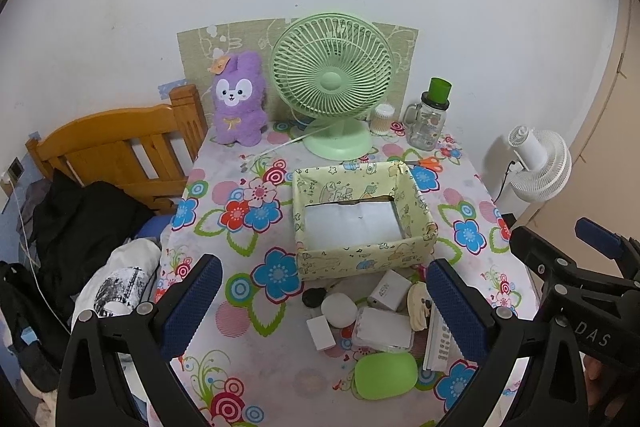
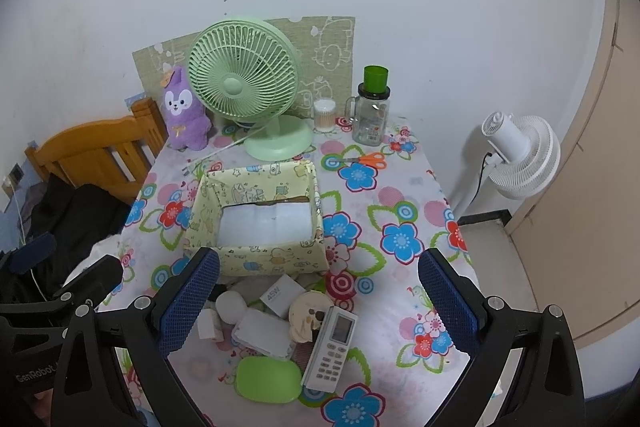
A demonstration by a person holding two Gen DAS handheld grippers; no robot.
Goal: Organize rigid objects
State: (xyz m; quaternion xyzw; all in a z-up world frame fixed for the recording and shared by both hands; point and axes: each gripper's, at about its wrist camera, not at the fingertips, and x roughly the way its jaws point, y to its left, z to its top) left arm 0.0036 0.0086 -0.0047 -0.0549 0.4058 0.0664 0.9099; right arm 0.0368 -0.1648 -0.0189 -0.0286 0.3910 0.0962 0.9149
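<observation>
Plainly, both grippers, left (image 1: 320, 311) and right (image 2: 318, 301), hang wide open and empty above the clutter (image 2: 280, 331), heaped just before the seemingly empty box (image 1: 356, 219), ready for sorting.

You're in a bedroom at home. A wooden bed frame (image 1: 120, 147) with heaped clothes (image 1: 76, 223) stands beside a table under a flowered cloth (image 1: 248, 339). On it sit a plush rabbit (image 1: 238, 99), a green fan (image 1: 332, 75) and a jar (image 1: 428, 119). A white fan (image 2: 520, 155) stands by the plain wall.
</observation>
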